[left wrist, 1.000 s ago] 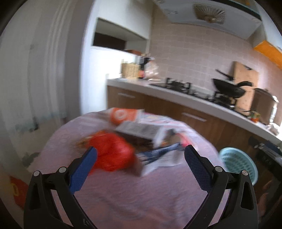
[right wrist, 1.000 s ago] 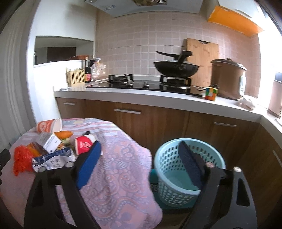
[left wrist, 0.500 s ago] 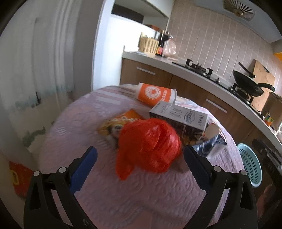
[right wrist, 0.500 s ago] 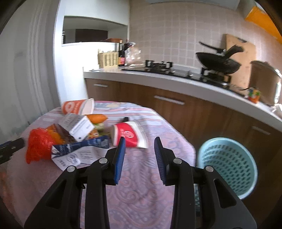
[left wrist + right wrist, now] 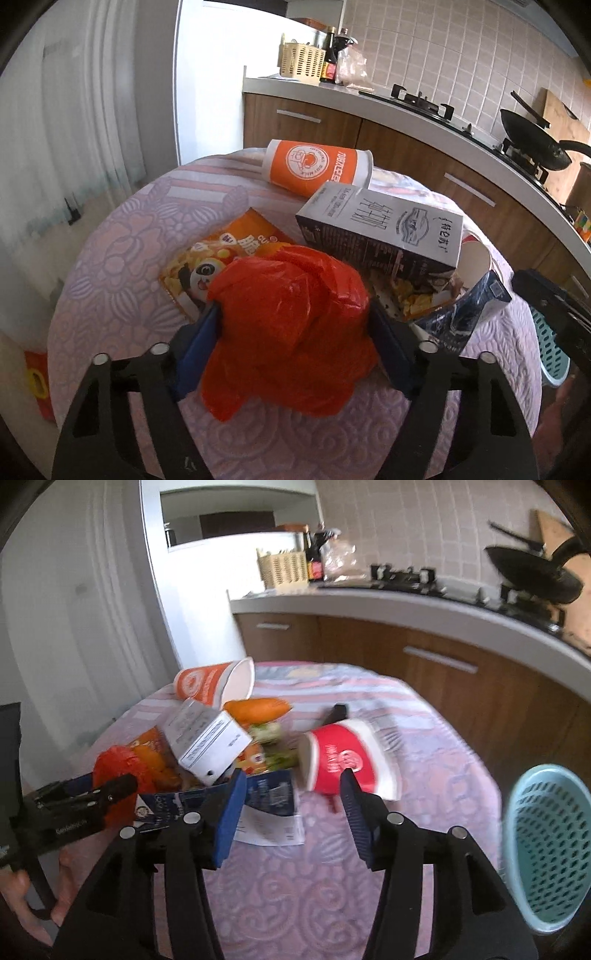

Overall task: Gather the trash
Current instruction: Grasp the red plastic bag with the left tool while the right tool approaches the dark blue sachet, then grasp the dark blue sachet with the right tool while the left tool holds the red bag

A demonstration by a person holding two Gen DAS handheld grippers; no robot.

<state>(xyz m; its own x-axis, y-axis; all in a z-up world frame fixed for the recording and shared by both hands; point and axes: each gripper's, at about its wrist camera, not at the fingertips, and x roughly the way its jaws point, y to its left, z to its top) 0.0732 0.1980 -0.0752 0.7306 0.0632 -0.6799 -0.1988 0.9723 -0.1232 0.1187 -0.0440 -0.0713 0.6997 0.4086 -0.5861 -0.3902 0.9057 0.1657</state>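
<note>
Left wrist: left hand-held gripper [image 5: 293,332] clamping red bag [image 5: 291,332]; right hand-held gripper [image 5: 291,797] wide; labels illegible.

Crumpled red plastic bag [image 5: 291,314] beside toppled cups and cartons on table.

Red bag [image 5: 291,314], orange cup [image 5: 314,166], lilac floral tablecloth [image 5: 122,251], teal basket [image 5: 546,845].

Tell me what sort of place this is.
Most likely a home kitchen: a gas stove with a black wok sits on a counter over wooden cabinets, against a tiled wall. A cloth-covered table holds trash.
</note>
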